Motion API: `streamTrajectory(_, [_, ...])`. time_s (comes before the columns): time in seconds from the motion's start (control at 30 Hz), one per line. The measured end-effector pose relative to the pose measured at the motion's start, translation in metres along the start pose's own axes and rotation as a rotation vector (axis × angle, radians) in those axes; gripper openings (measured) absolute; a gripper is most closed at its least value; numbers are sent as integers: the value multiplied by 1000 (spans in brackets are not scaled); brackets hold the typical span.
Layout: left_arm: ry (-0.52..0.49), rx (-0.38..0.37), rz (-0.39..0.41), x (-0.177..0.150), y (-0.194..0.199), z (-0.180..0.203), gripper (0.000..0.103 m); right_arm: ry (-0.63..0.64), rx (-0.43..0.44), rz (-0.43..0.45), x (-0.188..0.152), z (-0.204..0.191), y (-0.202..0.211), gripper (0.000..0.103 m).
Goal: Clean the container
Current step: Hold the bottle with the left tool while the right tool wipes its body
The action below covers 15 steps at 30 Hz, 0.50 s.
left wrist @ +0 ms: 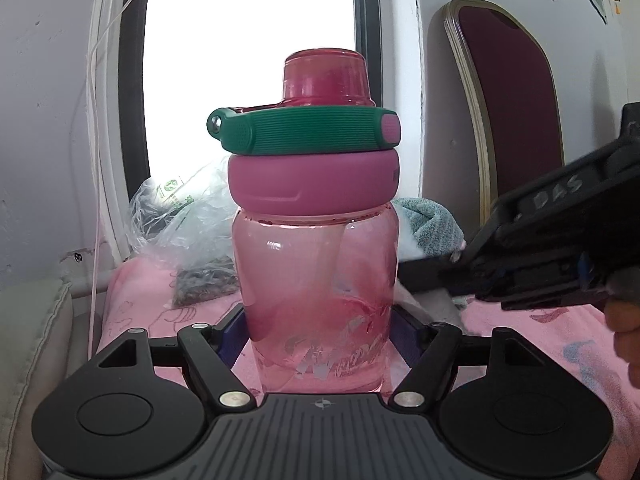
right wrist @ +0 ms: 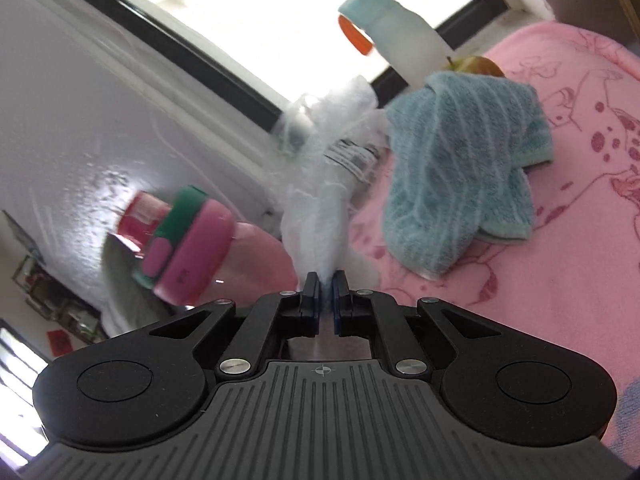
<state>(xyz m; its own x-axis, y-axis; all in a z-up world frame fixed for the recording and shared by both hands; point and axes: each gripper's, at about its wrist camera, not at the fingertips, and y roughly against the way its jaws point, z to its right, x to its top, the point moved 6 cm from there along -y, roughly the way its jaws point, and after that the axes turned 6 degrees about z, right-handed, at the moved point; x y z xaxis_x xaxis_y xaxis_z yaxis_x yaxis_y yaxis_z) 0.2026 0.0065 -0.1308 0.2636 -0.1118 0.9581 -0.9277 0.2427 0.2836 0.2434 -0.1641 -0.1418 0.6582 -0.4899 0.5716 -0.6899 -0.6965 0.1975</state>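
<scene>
Pink blanket: bottle upright, left gripper clamping base.

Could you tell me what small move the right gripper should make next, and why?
Probably swing the right gripper left, bringing its pinched white tissue against the side of the pink bottle. The left gripper already braces the upright, lidded bottle, and the tissue does not appear to touch it yet.

right gripper clamps white tissue | pink bottle left

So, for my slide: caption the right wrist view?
Right tool pinches a white tissue near the pink bottle.
</scene>
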Motion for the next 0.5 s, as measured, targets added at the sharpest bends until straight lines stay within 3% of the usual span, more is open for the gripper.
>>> streamTrajectory(0.17, [-1,-2,2,0,2,2,71,-87,175,76,10,-7,9,9])
streamTrajectory(0.27, [-11,-6,3,0,6,7,71,-177,204,132,15,-3,3,10])
streamTrajectory(0.4, [-18,-9,5,-1,2,4,71,-244,111,114,17,7,-25,10])
streamTrajectory(0.5, [-15,-10,6,-2,1,2,71,-175,-89,32,5,15,-43,10])
